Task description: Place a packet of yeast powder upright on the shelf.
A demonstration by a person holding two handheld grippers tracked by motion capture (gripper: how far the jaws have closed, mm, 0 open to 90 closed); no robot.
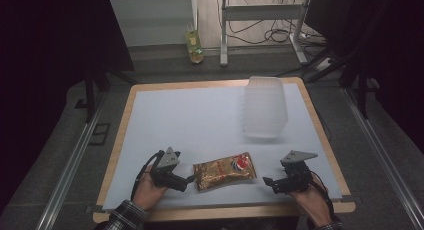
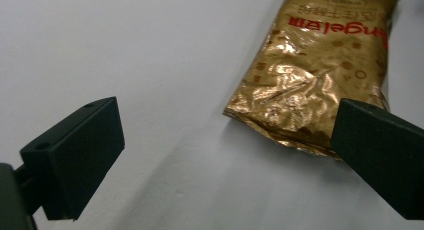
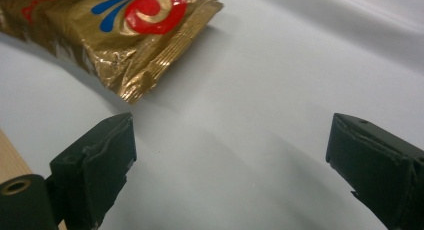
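Note:
A gold foil snack bag with red lettering and a red and blue swirl lies flat near the front of the white mat. My left gripper rests just left of the bag, open, its jaws pointing at the bag's left end. In the left gripper view the crinkled end of the bag lies ahead of the wide jaws, toward the right one, and my left gripper holds nothing. My right gripper sits open to the right of the bag. The right gripper view shows the bag's sealed edge ahead and to the left of my right gripper.
A clear plastic tub stands at the back right of the white mat, which covers a wooden table. Beyond the table, on the floor, are a small green carton, a metal frame and cables.

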